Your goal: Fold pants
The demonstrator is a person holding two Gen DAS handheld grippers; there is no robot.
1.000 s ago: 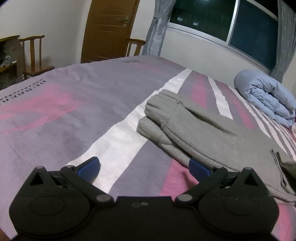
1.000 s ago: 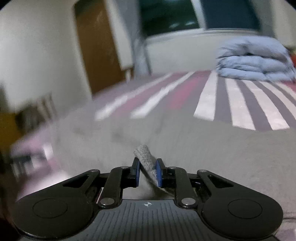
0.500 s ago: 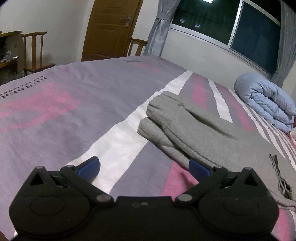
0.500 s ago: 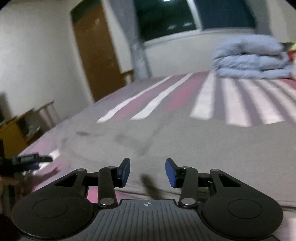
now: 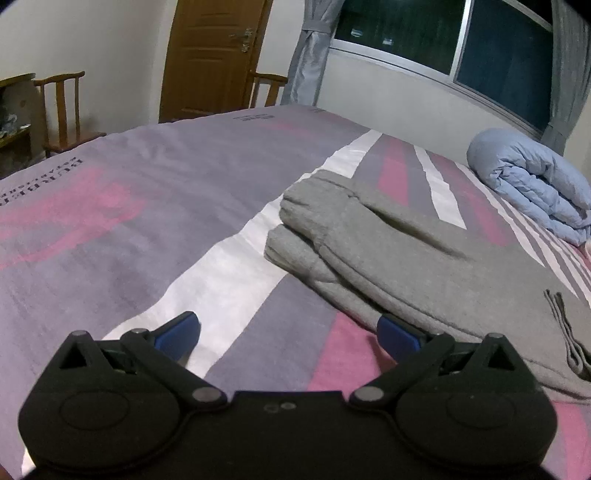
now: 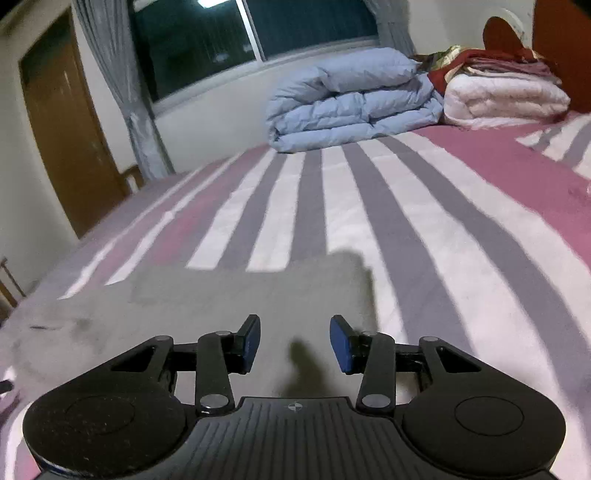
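Released since earlier, the pants (image 5: 424,266) run cuffs-away from both parted, empty hand-held grippers.

Striped bed (image 5: 155,206), wooden door (image 5: 214,55), dark window (image 5: 399,26).

The right gripper (image 6: 294,341), black with blue pads, hovers with its jaws parted and nothing between them above the flat grey fabric pants (image 6: 236,306). The pants lie on a bedspread striped pink, grey and white (image 6: 424,221). At the far end sit a folded pale blue duvet (image 6: 351,99) and, beside it, a folded white quilt (image 6: 506,98).
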